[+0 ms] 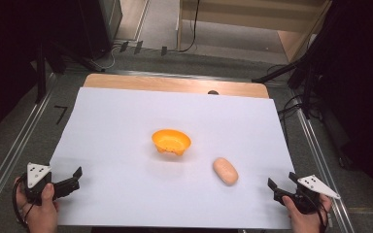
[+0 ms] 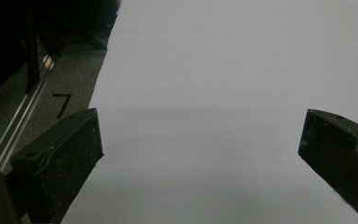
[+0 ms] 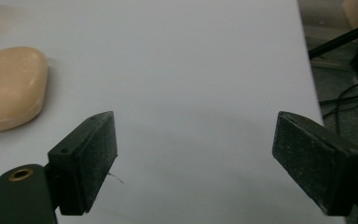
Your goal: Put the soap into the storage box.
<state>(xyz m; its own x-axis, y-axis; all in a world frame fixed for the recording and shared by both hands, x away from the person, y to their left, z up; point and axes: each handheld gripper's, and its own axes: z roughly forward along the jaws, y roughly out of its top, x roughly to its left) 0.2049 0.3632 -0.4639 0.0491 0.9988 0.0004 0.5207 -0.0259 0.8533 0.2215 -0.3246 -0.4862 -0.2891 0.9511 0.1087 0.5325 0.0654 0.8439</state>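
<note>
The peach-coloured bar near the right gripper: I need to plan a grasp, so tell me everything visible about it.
The bar is a smooth, rounded oblong, pale peach, looking like soap or foam. It lies flat on the white sheet, long axis angled, right of the orange bowl and apart from it. Nothing touches it; the right gripper stands open beside it.

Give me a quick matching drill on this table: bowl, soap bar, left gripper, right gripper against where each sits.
1. orange bowl
2. soap bar
3. left gripper
4. right gripper

A. near right corner of the white sheet, jaws open
B. middle of the sheet
C. near left corner, jaws open
D. right of the bowl, nearer the person

Pairs: 1-B, 2-D, 3-C, 4-A
</note>
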